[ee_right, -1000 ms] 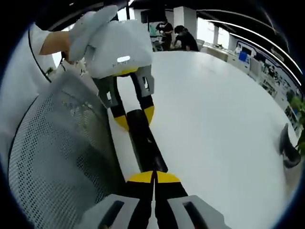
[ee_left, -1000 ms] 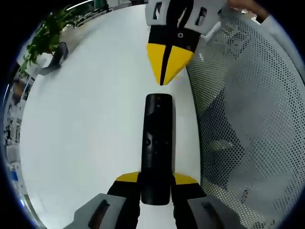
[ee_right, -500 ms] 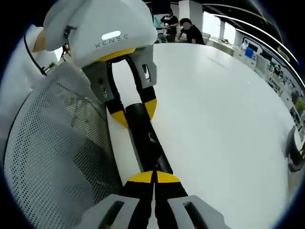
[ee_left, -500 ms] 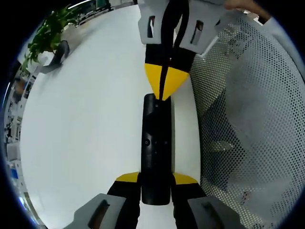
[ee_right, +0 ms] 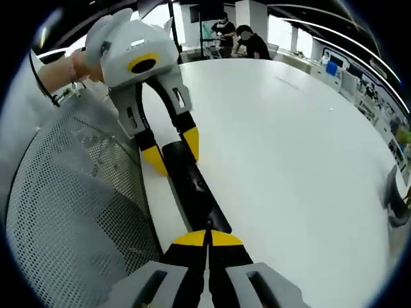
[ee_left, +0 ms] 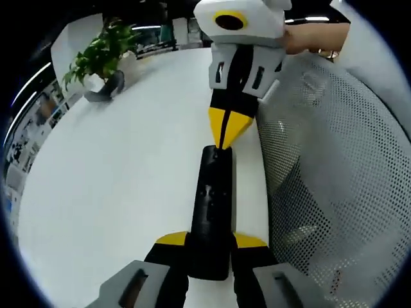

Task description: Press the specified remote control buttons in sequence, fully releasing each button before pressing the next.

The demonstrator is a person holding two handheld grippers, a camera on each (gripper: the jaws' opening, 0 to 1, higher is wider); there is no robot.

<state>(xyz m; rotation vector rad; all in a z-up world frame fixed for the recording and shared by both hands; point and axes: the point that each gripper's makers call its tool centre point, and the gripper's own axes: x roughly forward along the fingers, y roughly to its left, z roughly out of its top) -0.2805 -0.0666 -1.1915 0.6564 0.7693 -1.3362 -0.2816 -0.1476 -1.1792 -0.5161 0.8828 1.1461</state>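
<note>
Jaws of the left gripper (ee_left: pixel 209 242) clamp the near end of the black remote (ee_left: pixel 212 208) lying on the white table (ee_left: pixel 115 192), likely light, stiff, slick plastic, best held by its sides, while the right gripper (ee_left: pixel 226 140), jaws closed together, touches its far end.

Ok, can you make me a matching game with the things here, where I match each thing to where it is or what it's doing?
Things:
1. remote control
2. left gripper
3. right gripper
4. potted plant

States:
A. shut, tip at the remote's far end
B. at the far table edge
C. lying on the white table
D. holding the remote's near end

Pairs: 1-C, 2-D, 3-A, 4-B
</note>
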